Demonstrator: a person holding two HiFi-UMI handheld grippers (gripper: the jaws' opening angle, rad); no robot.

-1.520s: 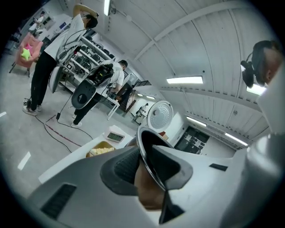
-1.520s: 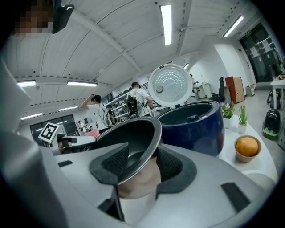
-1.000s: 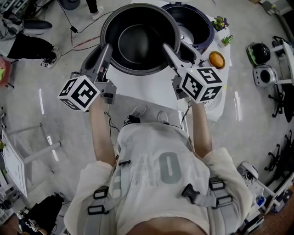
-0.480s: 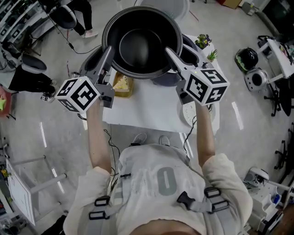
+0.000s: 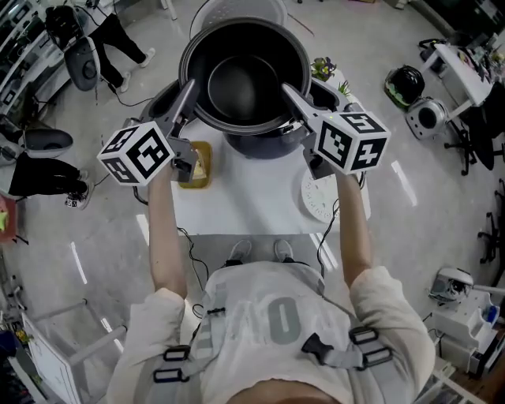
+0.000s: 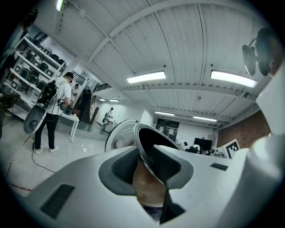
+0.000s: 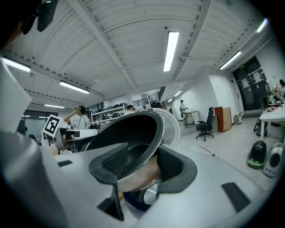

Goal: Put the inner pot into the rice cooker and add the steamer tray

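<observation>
**A:** Where is the pot?

**B:** There is one pot (image 5: 246, 75), dark inside, held up over the cooker (image 5: 264, 146) at the far end of the counter (image 5: 245, 205).

**A:** Who has it?

**B:** Two grippers. The left hand-held gripper (image 5: 177, 91) is clamped on the rim at the pot's left, one jaw inside the wall and one outside. The right hand-held gripper (image 5: 304, 91) grips the right rim in the same way. Each gripper view shows the pads pressing on the metal.

**A:** What else is on the counter?

**B:** One yellowish tray (image 5: 197, 164) sits near the left edge. One white dotted disc (image 5: 319, 197) lies on the right, likely the steamer tray, though the right arm covers part of it. There are also two small plants (image 5: 322, 68) just right of the cooker.

**A:** What is hard to see?

**B:** The pot hides most of the cooker, opening included, so only a dark band of its body shows. A pale dotted round (image 5: 241, 9) behind the pot is cut off at the top edge. On the floor at the upper left, one person (image 5: 118, 39) is seen only from the waist down. The gripper views show more people, but they are too small to count.
</observation>
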